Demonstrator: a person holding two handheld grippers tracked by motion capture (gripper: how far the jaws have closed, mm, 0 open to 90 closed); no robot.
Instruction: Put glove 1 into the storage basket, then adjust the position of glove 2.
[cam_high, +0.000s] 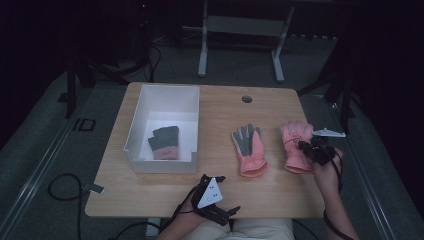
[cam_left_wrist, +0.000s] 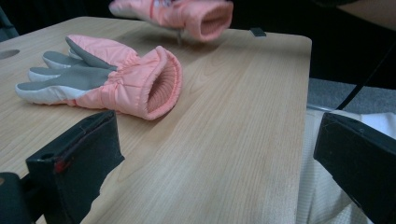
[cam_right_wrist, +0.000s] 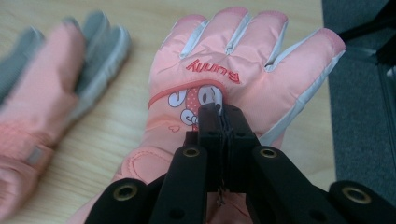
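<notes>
High view: one wooden table (cam_high: 165, 187) carries everything, with one small round hole (cam_high: 247, 99) near its far edge. On its left part stands one white box (cam_high: 134, 131), open on top, and one glove (cam_high: 165, 142), grey with a pink cuff, lies inside it on the floor of the box.

Three gloves in all: that one in the box and two pink ones out on the table to the right of it. The middle glove (cam_high: 249, 150) lies palm up, grey fingers pointing to the far edge, cuff toward the person. The right-hand glove (cam_high: 295, 142) lies near the table's right edge, back up.

Two grippers are in the person's hands. The right gripper (cam_right_wrist: 223, 126) has its jaws pressed together on a pinch of fabric on the back of the right-hand glove, just below the printed cartoon and the word "Bunny"; in the left gripper view this glove hangs slightly above the table. The left gripper (cam_left_wrist: 210, 154) sits at the near edge of the table, jaws spread wide and holding nothing.
</notes>
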